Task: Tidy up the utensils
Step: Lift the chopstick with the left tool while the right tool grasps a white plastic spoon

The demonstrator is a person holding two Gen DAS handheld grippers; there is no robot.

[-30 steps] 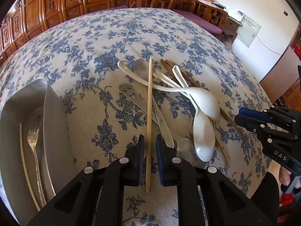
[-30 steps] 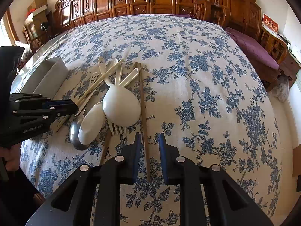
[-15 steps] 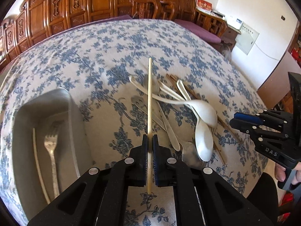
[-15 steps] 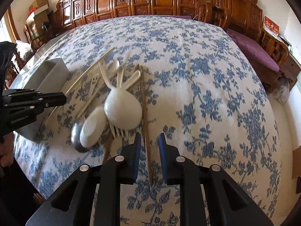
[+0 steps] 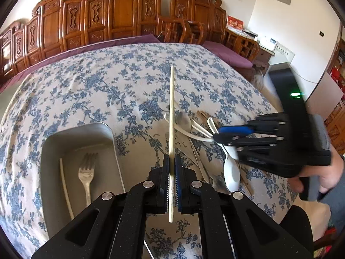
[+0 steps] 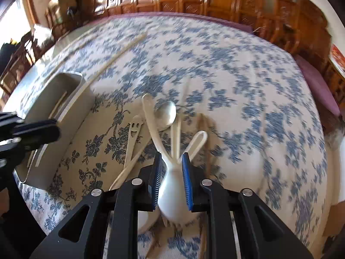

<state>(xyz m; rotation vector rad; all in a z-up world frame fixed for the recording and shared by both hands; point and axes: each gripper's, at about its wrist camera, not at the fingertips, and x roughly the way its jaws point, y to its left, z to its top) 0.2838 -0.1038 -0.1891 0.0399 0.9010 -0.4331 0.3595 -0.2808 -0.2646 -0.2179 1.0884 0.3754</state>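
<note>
A pale, slim chopstick (image 5: 171, 116) is pinched in the left gripper (image 5: 171, 168). Only the left view shows the fork (image 5: 86, 173) in the tray (image 5: 54, 142). Right gripper (image 6: 171, 166) fingers spread around a white spoon (image 6: 172, 196).

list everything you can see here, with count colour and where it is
chopstick: one, pale, clamped in the left gripper, above the cloth
tray: one, grey metal, on the table beside the pile
fork: one, silver, lying in the tray
second pale chopstick: one, in the tray beside the fork
white spoons: at least two, in the pile, one between the right fingers
metal spoon: one, silver, in the pile
smiley-face utensil: one, pale, pile's tray side
brown chopsticks: count unclear, under the pile
tablecloth: one, blue floral
carved wooden chairs: several, behind the table
left gripper: black, shut
right gripper: black, over the pile
hand: one, holding it
</note>
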